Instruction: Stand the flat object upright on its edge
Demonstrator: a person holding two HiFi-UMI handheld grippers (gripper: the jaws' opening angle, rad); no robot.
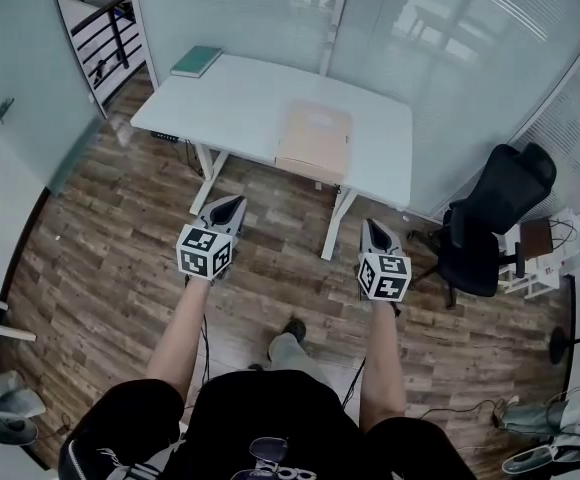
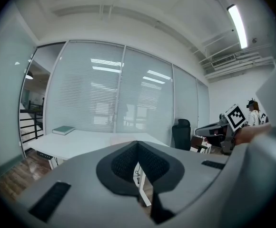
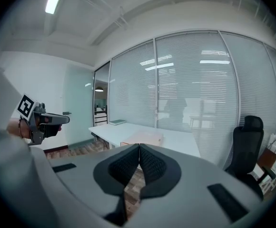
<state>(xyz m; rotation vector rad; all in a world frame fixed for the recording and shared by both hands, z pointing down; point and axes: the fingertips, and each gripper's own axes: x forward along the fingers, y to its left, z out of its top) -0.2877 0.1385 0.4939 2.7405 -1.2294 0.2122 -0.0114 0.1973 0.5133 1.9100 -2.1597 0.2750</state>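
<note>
A flat tan box [image 1: 314,140] lies on the white table [image 1: 240,98] near its front edge; in the right gripper view the box [image 3: 145,137] shows just past the jaws. A green book [image 1: 197,61] lies flat at the table's far left corner, and the same book [image 2: 63,130] appears in the left gripper view. My left gripper [image 1: 227,206] and right gripper [image 1: 374,230] hover over the wooden floor short of the table, both shut with nothing between the pads. Each gripper [image 2: 137,142] [image 3: 139,145] points toward the table.
A black office chair [image 1: 490,223] stands to the right of the table. Glass walls [image 1: 450,58] close off the back and right. A staircase railing [image 1: 105,28] is at the far left. A small stand [image 1: 536,253] and floor lamp base [image 1: 562,346] sit at the right.
</note>
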